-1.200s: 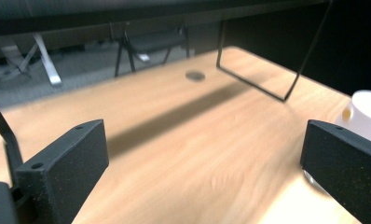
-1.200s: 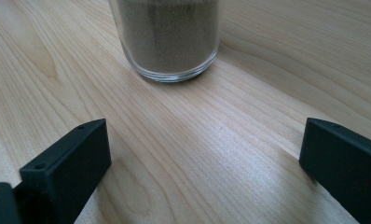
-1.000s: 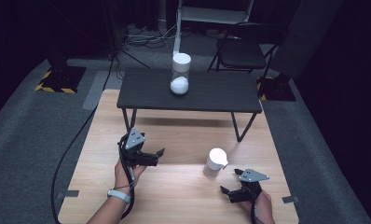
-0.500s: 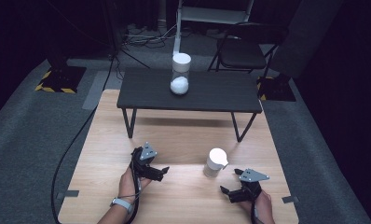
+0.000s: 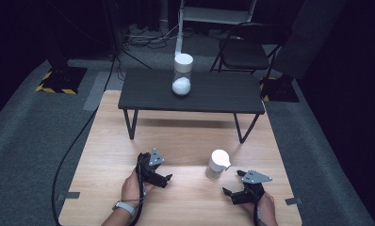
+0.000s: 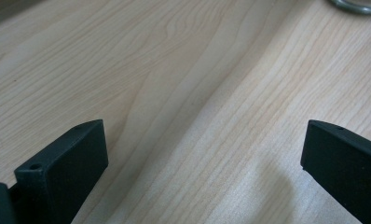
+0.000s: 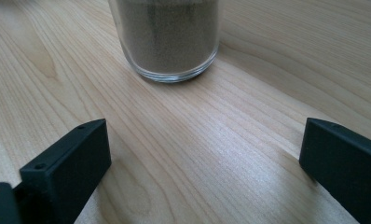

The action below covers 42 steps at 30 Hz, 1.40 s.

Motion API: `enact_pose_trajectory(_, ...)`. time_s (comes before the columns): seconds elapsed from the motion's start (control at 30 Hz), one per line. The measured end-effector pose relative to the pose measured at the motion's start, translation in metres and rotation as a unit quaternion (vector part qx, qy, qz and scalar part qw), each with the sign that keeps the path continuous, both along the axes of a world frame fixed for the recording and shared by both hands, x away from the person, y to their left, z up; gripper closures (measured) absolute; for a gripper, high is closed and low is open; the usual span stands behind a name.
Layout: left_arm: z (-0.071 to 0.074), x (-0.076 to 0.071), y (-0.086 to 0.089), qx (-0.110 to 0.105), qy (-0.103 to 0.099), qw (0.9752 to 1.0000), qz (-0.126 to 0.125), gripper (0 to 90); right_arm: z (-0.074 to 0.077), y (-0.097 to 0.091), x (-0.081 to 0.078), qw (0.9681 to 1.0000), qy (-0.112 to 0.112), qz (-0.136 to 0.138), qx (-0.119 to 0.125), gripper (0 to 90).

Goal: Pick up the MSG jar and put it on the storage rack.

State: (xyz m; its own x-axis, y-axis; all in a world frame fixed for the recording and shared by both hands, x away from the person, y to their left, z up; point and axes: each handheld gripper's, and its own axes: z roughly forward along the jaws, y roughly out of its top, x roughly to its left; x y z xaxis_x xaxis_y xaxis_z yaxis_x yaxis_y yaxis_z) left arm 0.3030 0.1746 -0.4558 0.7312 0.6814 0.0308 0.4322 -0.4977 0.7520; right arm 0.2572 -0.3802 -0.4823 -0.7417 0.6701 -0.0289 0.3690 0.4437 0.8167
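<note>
A short glass jar (image 5: 217, 165) with a white lid stands on the light wooden table (image 5: 185, 136), front right of centre. Its base (image 7: 167, 42) shows a grainy brownish filling close ahead in the right gripper view. My right gripper (image 5: 231, 195) rests low on the table just in front and right of the jar, jaws wide apart, nothing between them. My left gripper (image 5: 166, 181) sits left of the jar, also open and empty, pointing right over bare wood; the jar's bottom edge (image 6: 358, 5) peeks in at the top right. A tall clear jar (image 5: 182, 74) with white contents stands on the black bench.
A low black bench (image 5: 192, 96) spans the far part of the table. Behind it are a folding chair (image 5: 249, 47), a stand and cables on grey carpet. Tape marks (image 5: 69, 195) sit at the table's front corners.
My left gripper has moved right and toward the front of the table, closer to the short jar. The right gripper and both jars have stayed put.
</note>
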Motion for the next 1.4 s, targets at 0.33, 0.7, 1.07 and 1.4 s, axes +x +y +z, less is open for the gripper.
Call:
enact_pose_trajectory(0.33, -0.005, 0.002, 0.000, 0.006, 0.009, 0.9999, -0.001, 0.3, 0.000, 0.000, 0.000, 1.0000, 0.000, 0.000, 0.000, 1.7)
enact_pose_trajectory(0.7, -0.014, -0.001, 0.001, -0.015, 0.000, 0.9997, 0.017, 0.1, 0.000, 0.000, 0.000, 1.0000, 0.000, -0.001, 0.000, 1.7)
enact_pose_trajectory(1.07, -0.039, -0.013, 0.005, -0.059, -0.042, 0.9970, 0.026, 0.0, 0.000, 0.000, 0.000, 1.0000, 0.000, -0.001, 0.000, 1.7)
enact_pose_trajectory(1.4, -0.042, -0.015, 0.003, -0.063, -0.047, 0.9964, 0.033, 0.0, 0.000, 0.000, 0.000, 1.0000, 0.000, -0.001, 0.000, 1.7)
